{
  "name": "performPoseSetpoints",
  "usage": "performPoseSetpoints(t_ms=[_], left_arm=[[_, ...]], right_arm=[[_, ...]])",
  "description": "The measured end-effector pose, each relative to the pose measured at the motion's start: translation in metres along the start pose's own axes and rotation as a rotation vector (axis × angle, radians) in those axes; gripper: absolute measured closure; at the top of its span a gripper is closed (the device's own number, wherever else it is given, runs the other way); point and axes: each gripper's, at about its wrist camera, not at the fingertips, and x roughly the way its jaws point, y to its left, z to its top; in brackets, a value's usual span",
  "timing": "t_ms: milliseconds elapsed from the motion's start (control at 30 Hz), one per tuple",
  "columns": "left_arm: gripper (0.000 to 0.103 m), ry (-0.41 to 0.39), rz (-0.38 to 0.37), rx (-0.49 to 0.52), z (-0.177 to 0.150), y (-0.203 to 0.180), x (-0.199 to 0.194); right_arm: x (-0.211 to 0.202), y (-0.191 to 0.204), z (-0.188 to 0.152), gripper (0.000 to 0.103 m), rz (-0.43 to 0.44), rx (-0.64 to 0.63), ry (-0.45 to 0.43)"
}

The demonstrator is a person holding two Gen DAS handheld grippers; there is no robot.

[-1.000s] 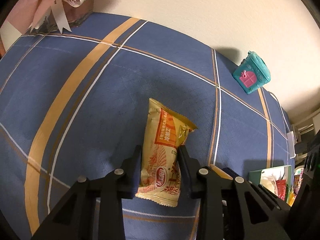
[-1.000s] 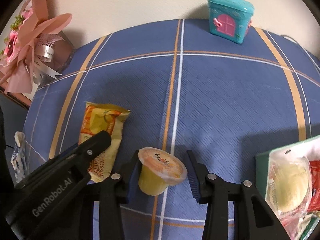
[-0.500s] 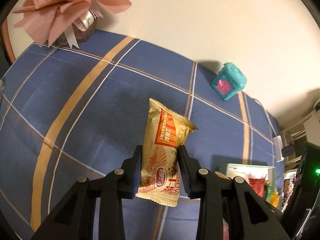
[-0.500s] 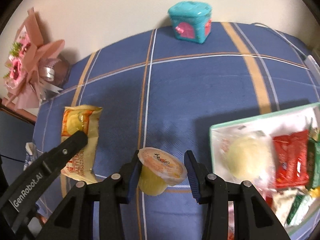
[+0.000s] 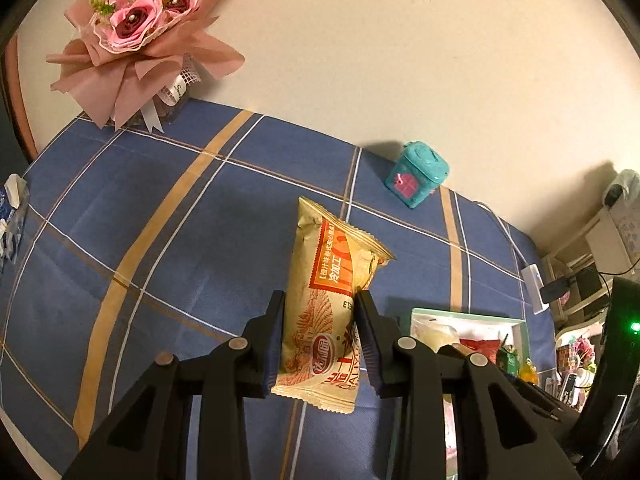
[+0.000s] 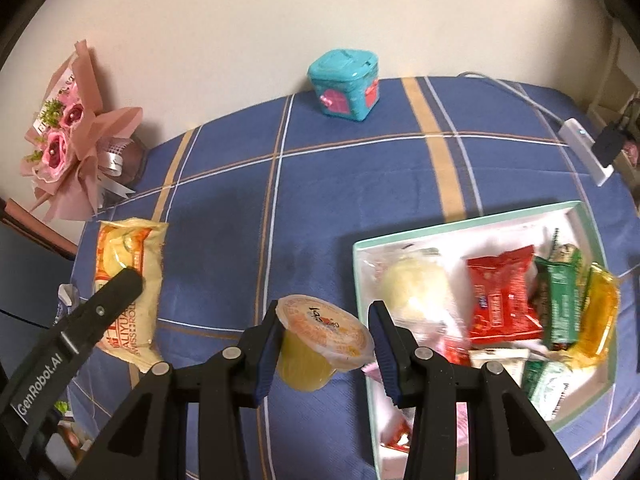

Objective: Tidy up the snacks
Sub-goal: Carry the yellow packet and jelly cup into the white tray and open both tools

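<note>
My left gripper is shut on a yellow and orange snack packet and holds it lifted above the blue checked tablecloth. The packet also shows in the right wrist view, with the left gripper's finger across it. My right gripper is shut on a yellow jelly cup with a printed foil lid, held in the air just left of a mint-rimmed white tray. The tray holds several wrapped snacks, among them a red packet and a pale round one. The tray also shows in the left wrist view, low right.
A teal toy house box stands at the table's back edge by the wall. A pink paper flower bouquet stands at the back left corner. A white power strip with a cable lies at the far right. A crumpled blue-white wrapper sits at the left edge.
Both grippers have risen and drawn back with their snacks still held. The right gripper has shifted right, so more of the tray now shows beside the jelly cup.
</note>
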Motion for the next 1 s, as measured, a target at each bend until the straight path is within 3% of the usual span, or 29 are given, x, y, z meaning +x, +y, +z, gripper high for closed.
performPoseSetpoints(t_ms=[733, 900, 1000], left_arm=[[0.067, 0.004, -0.079, 0.109, -0.048, -0.056, -0.027], [0.067, 0.050, -0.103, 0.141, -0.058, -0.074, -0.016], [0.067, 0.074, -0.118, 0.170, -0.063, -0.089, -0.010]], right_arm=[[-0.059, -0.040, -0.037, 0.057, -0.043, 0.018, -0.060], [-0.062, -0.065, -0.040, 0.057, -0.028, 0.068, -0.054], [-0.062, -0.091, -0.038, 0.058, -0.062, 0.125, -0.048]])
